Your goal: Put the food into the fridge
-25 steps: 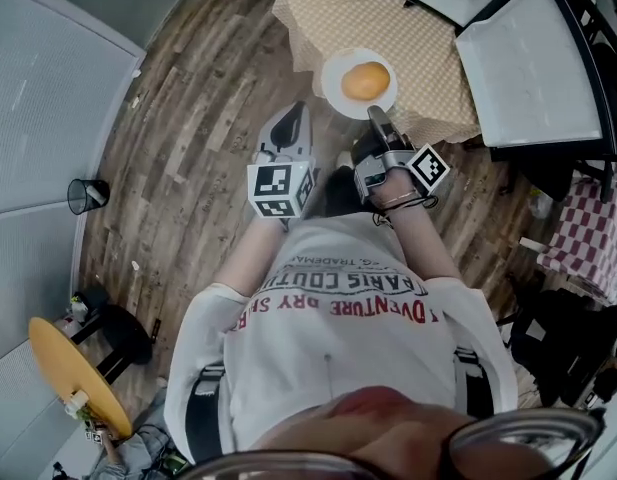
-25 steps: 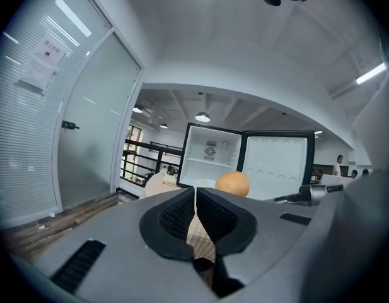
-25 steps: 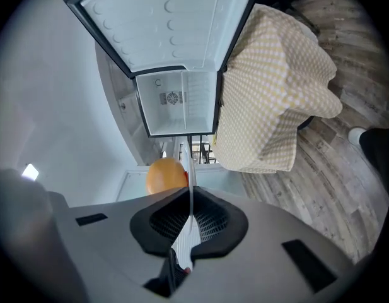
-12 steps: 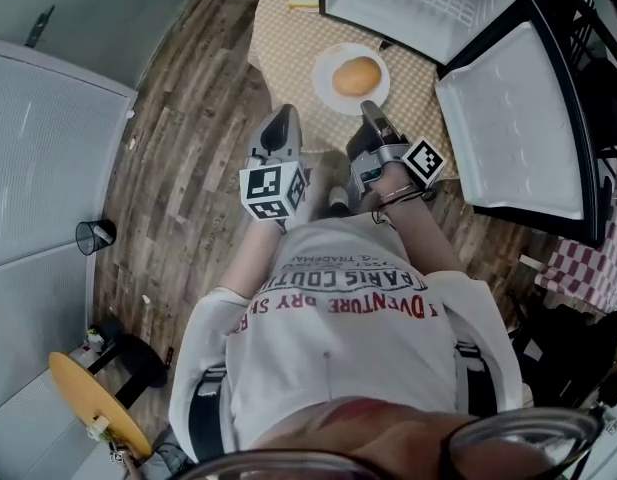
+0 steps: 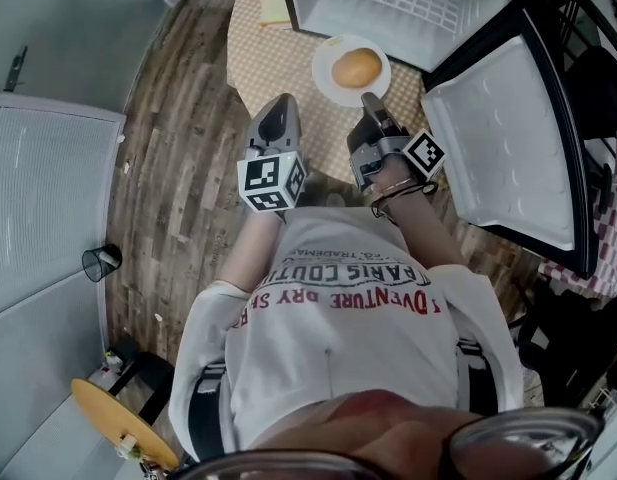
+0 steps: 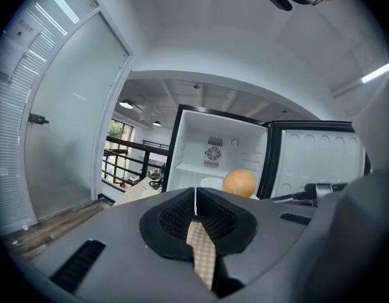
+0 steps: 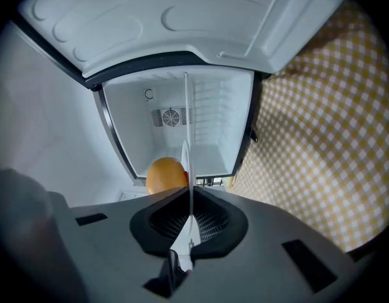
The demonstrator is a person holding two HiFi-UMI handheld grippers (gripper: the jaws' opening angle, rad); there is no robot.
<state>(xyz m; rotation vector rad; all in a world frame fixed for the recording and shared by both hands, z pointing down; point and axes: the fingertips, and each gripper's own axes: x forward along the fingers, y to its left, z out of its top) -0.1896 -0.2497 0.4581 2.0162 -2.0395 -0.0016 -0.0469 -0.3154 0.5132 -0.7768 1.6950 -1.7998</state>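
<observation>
right claw tight on the plate rim, bun on it; left claw pressed together

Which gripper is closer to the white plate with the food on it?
The right. The right gripper is clamped on the near rim of the plate; the left gripper hangs off to its left, shut, touching nothing.

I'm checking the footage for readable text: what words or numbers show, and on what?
"DVENTURE DRY": red, upside down, on the person's white T-shirt.
"PARIS COUT", cut off: dark line on the same shirt.
Smaller line beside it: too small to read.
Square markers on the cubes: patterns, no letters.
</observation>
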